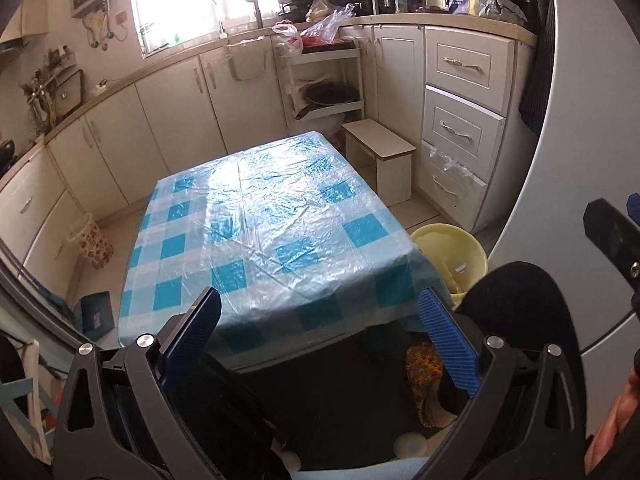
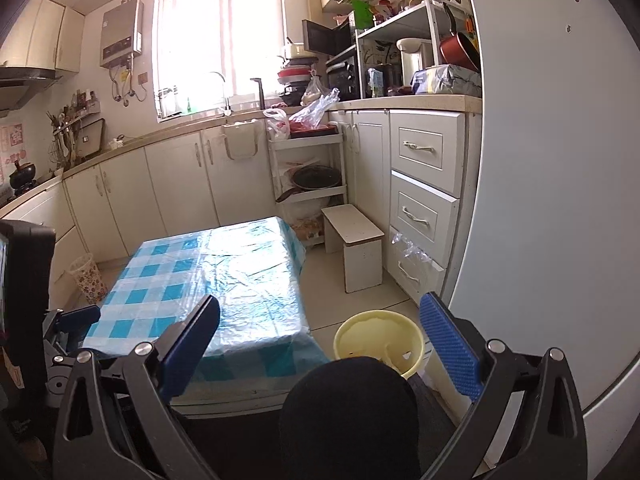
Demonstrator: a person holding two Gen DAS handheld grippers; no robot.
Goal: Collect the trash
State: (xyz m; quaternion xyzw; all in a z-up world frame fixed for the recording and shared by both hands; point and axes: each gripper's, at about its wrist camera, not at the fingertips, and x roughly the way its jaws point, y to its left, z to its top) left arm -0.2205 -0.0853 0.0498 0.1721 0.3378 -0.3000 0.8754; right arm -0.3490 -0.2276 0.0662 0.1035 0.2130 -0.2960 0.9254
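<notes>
Below your grippers stands the low table, its blue-and-white checked cloth under clear plastic sheeting, with no loose item visible on top. Your left gripper hangs over its near edge, jaws spread wide, nothing between the ribbed blue pads. Your right gripper is likewise fully spread and carries nothing. Just beside the table's right corner sits the yellow bin on the floor, upright; pale scraps lie inside it. A white step stool stands beyond, against the drawers.
</notes>
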